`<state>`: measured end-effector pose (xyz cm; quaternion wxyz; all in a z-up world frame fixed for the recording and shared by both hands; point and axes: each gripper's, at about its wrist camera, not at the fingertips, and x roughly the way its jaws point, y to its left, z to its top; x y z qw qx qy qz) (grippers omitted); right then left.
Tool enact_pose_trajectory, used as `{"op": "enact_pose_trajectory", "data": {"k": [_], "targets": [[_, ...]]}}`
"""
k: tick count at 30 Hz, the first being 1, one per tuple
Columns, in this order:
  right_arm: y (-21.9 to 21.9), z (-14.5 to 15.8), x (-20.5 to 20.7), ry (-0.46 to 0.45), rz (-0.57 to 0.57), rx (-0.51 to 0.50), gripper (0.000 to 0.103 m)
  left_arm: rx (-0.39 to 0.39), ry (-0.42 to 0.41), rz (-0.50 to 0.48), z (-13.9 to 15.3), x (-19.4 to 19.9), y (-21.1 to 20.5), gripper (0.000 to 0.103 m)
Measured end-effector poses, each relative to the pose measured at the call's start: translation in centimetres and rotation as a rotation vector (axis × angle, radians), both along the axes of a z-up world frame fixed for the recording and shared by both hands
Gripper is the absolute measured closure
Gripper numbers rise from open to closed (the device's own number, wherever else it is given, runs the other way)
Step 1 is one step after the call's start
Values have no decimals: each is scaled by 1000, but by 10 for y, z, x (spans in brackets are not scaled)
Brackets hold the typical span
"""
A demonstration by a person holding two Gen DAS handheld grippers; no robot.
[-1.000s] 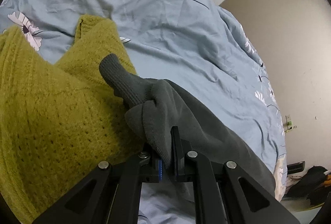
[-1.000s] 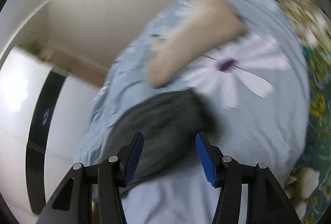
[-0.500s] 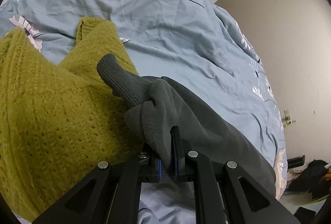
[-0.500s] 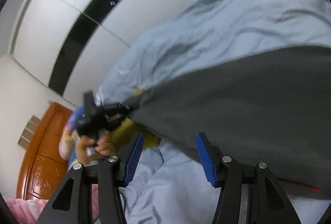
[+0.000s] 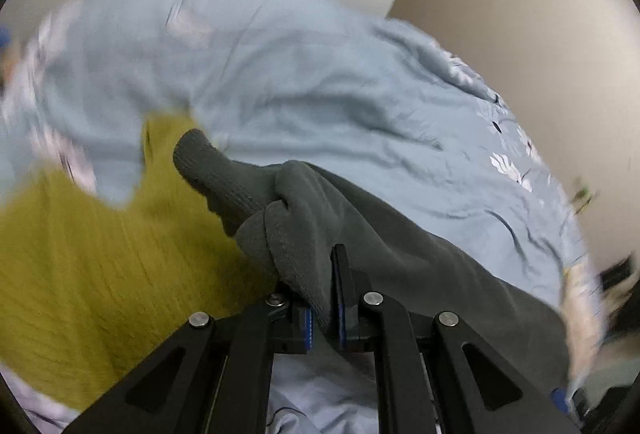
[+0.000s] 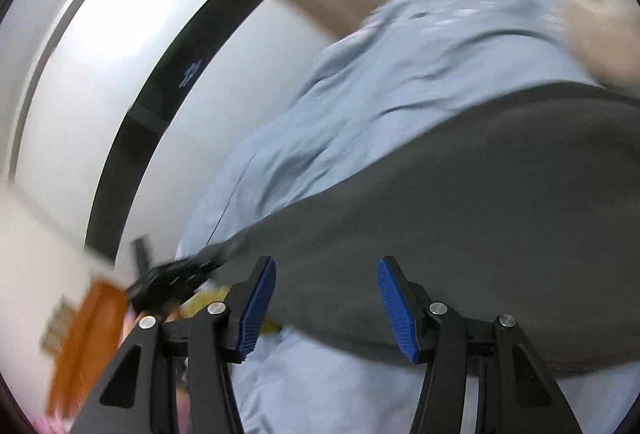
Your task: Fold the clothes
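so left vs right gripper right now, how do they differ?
The left gripper is shut on a bunched fold of the grey garment; the right gripper is open and grips nothing. The left sits by the garment's ribbed cuff, over the mustard knit sweater; the right faces the garment's broad flat spread. Both have blue-padded black fingers and work above the light blue bedsheet.

soft, even indoor light, fairly dim, with no hard shadows. both views are smeared by motion blur: the bed cover (image 5: pixel 320 81) loses its print toward the left and far edges, the yellow knit (image 5: pixel 80 254) streaks. in the right wrist view a white cupboard (image 6: pixel 112 45) glares pale. fisheye bending curves walls; black corners ring each frame.
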<state>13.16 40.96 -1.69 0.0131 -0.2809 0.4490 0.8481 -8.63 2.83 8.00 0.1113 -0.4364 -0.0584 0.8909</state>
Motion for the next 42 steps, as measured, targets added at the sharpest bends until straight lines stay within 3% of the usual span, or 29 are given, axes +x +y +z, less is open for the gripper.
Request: {"op": "enact_pose_trajectory", "data": {"k": [3,6,9,12,16,25,27,28,29,30,35,39,42], "targets": [[16,-15,21,8,-58,-63,44,-126,152,-86,40,22,44,94],[18,-21,30,25,-62,-81,44,-197,266,-214,67,48,95,94],[11,-21,28,36,-49,-66,44,-214,290,-346,71,73,144,94],[14,-21,36,47,-57,-76,44,-284,304,-472,52,103,191,94],[17,-23,49,58,-85,-87,46,-320,246,-587,18,128,230,92],[18,-25,64,63,-106,-99,45,-429,137,-648,-37,156,266,88],[18,-26,65,61,-107,-103,45,-449,126,-636,-43,158,265,79],[18,-27,65,60,-108,-103,45,-453,122,-628,-43,160,265,63],[18,-27,66,58,-109,-103,45,-452,127,-622,-45,163,265,49],[17,-26,66,57,-110,-102,45,-451,132,-616,-46,167,265,46],[19,-25,72,53,-119,-103,45,-401,127,-650,-37,182,259,46],[19,-24,74,51,-130,-106,45,-261,83,-646,-19,173,232,46],[19,-20,74,47,-132,-97,45,-147,68,-583,-5,154,199,46]]}}
